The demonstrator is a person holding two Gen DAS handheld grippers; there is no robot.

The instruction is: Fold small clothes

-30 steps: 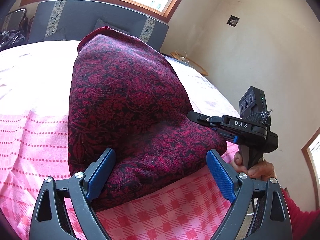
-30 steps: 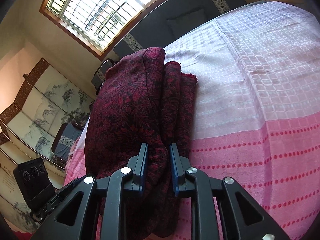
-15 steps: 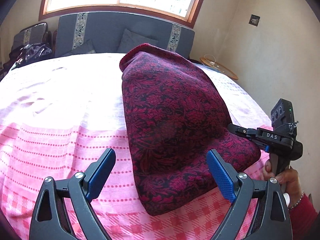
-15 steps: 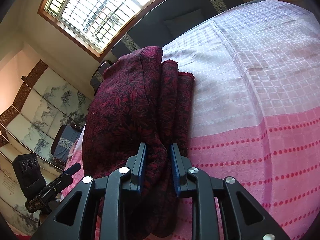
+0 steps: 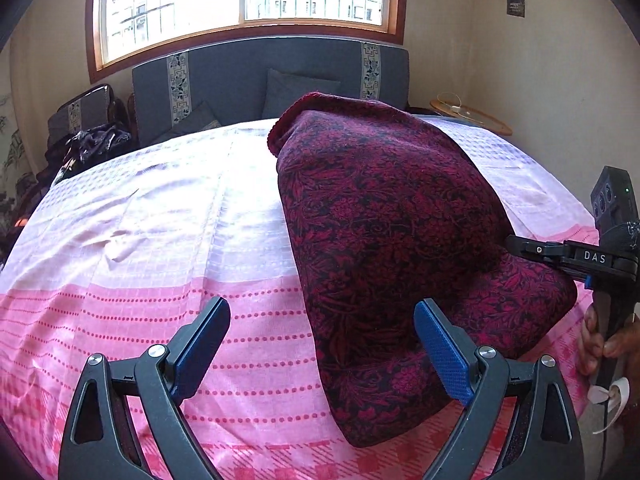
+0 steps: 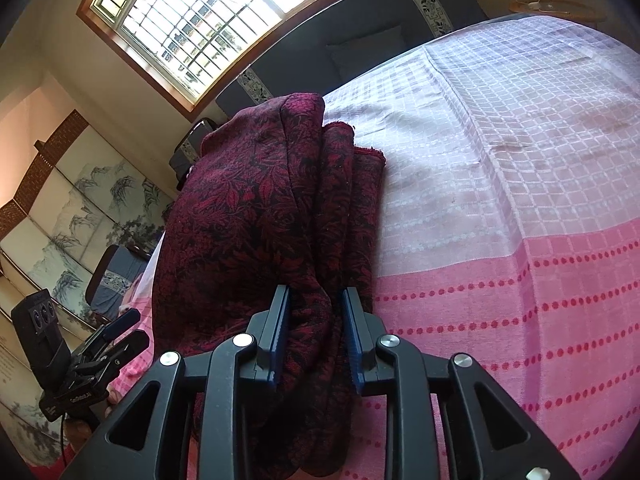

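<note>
Left gripper (image 5: pixel 322 346): blue-padded fingers (image 5: pixel 440 350) spread wide, nothing between them, held just above the near pink part of the bed; its right pad sits close beside the cloth's near edge, contact not clear. In the right wrist view a label on its body is too small to read.

Folded garment (image 5: pixel 384 236): dark red cloth with black floral pattern, several layers, lying on the bedspread (image 5: pixel 160 240) right of centre, running from near the foot toward the headboard (image 5: pixel 240 76).

Bedspread: white check at the far end, pink with red dotted rows nearer.

Right gripper (image 6: pixel 314 330): fingers closed on the garment's near-right corner, a bunch of layers pinched between the pads. Its body reads "DAS" in white letters in the left wrist view.

Wall plaque (image 5: pixel 515 5): dark, writing unreadable.
</note>
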